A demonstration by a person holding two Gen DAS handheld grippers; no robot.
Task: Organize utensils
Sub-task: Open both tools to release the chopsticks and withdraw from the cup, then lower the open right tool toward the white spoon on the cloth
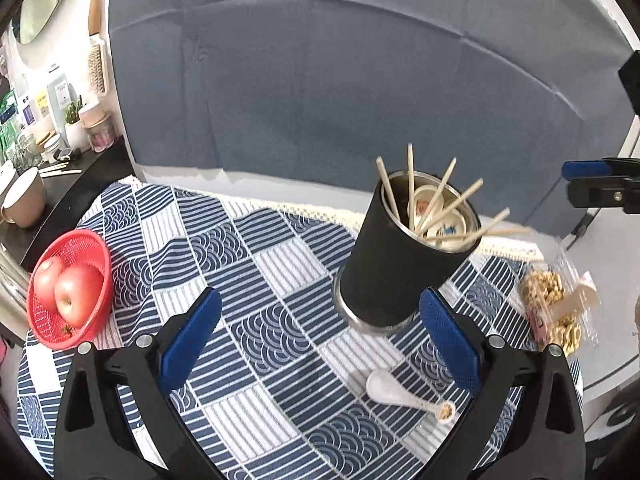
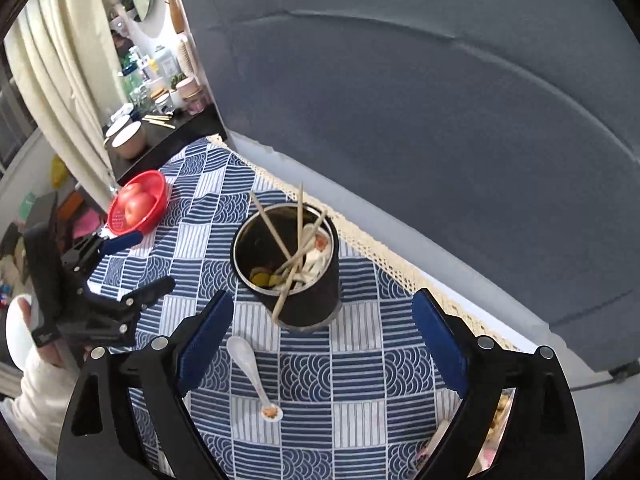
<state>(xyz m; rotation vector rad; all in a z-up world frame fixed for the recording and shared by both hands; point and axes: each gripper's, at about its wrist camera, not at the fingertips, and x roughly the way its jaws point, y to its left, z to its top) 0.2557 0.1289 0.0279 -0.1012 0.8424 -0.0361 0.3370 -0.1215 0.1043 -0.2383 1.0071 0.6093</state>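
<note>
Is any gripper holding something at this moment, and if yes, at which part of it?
Nothing is held. The left gripper and the right gripper both stand open with no object between the pads. The white spoon lies free on the tablecloth.

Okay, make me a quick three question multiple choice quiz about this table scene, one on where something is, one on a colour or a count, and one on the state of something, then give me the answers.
1. Where is the white spoon?
A. In the cup
B. On the tablecloth
C. In the basket

2. What colour is the basket of apples?
A. Red
B. Green
C. White

3. How is the right gripper?
A. Shut on a chopstick
B. Shut on the spoon
C. Open, holding nothing

Answers: 1 B, it lies flat on the tablecloth in front of the black cup. 2 A, its mesh is red. 3 C, its blue pads stand wide apart over bare cloth.
</note>
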